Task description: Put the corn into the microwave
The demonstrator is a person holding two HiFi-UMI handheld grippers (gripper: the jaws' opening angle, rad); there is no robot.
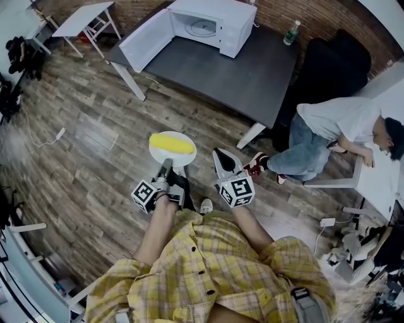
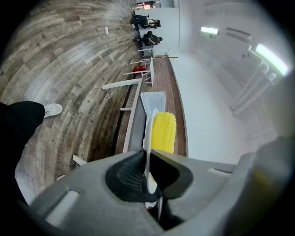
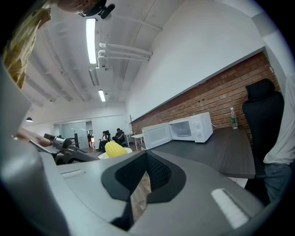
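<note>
A yellow corn cob (image 1: 170, 144) lies on a small white plate (image 1: 184, 156) that I carry above the wooden floor. My left gripper (image 1: 167, 165) is shut on the plate's near rim. In the left gripper view the rim (image 2: 148, 133) stands edge-on between the dark pads, with the corn (image 2: 163, 131) just beyond my left gripper (image 2: 148, 159). My right gripper (image 1: 221, 158) hangs beside the plate, shut with nothing in it (image 3: 146, 154). The white microwave (image 1: 230, 22) stands at the far end of a dark table (image 1: 240, 76), its door (image 1: 146, 39) swung wide open to the left.
A person (image 1: 334, 126) sits at the right by a black chair (image 1: 328, 63). A bottle (image 1: 290, 33) stands on the table's far right corner. A small white table (image 1: 82, 19) is at the far left. Cables and a power strip (image 1: 327, 222) lie on the floor.
</note>
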